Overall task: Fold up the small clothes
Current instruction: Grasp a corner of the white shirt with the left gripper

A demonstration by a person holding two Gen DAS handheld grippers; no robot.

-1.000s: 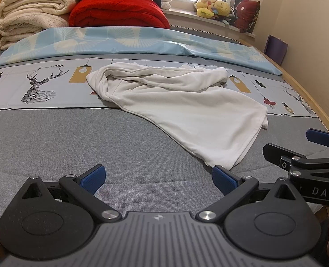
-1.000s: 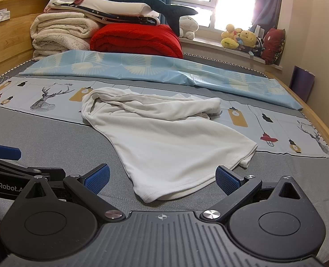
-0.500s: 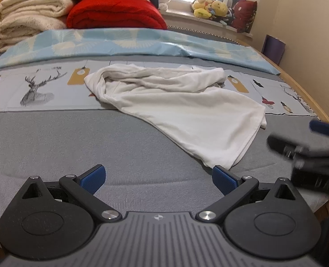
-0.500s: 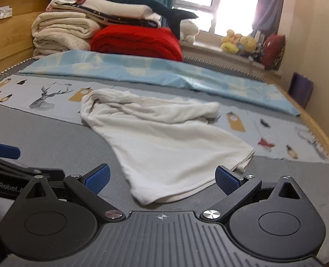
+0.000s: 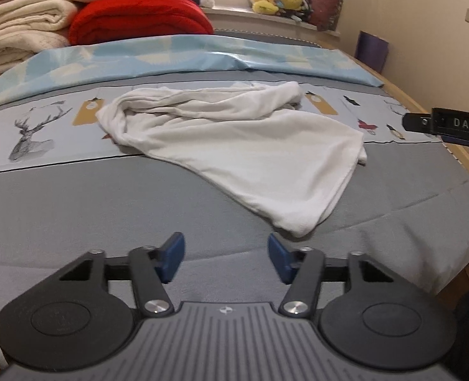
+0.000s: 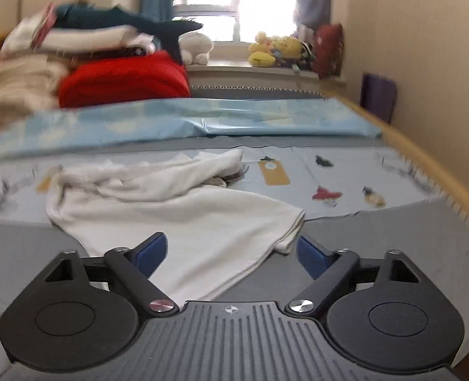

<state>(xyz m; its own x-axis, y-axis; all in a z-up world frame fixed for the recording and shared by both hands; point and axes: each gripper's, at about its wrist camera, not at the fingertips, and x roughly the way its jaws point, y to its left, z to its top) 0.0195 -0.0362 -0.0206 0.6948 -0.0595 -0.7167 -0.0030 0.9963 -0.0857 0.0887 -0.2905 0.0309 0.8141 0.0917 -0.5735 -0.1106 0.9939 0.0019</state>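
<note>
White garment lies crumpled on the bed, ahead of both tools. The left hand-held gripper has just been closing its jaws; they stand partly apart over bare grey bedding, with nothing between them. The right hand-held gripper has also just been narrowing but is wide apart, low over the garment's near edge, gripping nothing. Beyond lie a light blue sheet, a red blanket and plush toys on the windowsill.
</note>
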